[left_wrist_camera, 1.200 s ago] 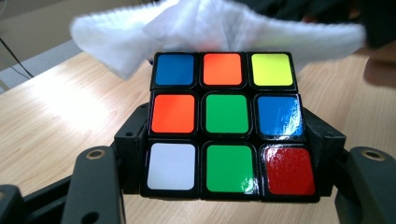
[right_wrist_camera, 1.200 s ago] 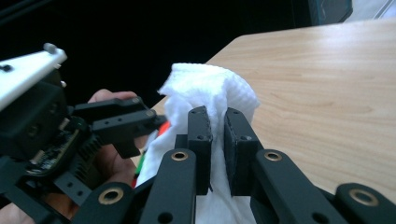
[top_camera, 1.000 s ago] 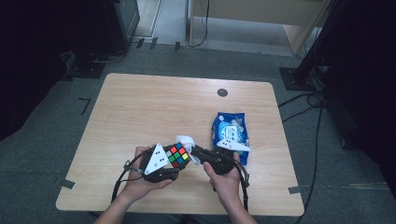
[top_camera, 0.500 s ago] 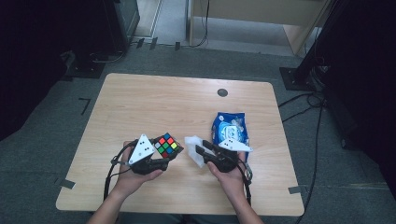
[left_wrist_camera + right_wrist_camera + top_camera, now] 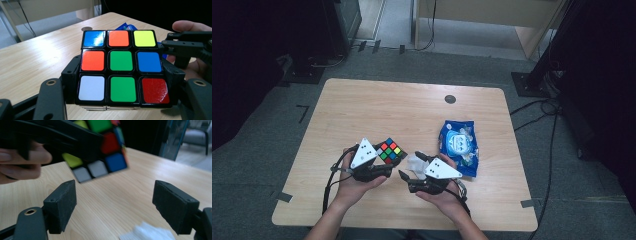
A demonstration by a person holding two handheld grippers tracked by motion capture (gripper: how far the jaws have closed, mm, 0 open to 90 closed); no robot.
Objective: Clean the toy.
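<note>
The table is mostly bare wood, with a small dark disc near its far edge and all the work gathered at the near edge. To the right lies a blue pack of wipes, flat on the wood and untouched by either tool. Next down in size is the cube, lifted off the table and clamped between the jaws of the left gripper; in the left gripper view the cube sits squarely between the two black jaws, which press on its sides, its mixed face of blue, orange, yellow, green, white and red turned to the camera. The right gripper has just been opening: in the right gripper view its jaws stand wide apart with nothing between them but bare wood, while the cube hangs higher up and farther off in the other tool. Smallest is the white wipe, lying crumpled on the table just by the right gripper's tips and showing as a white corner low in its own view. As I judge it, the job is wiping the cube: one pass looks finished and the wipe let go. What is left, probably, is setting the cube down or picking the wipe up again for another face.
</note>
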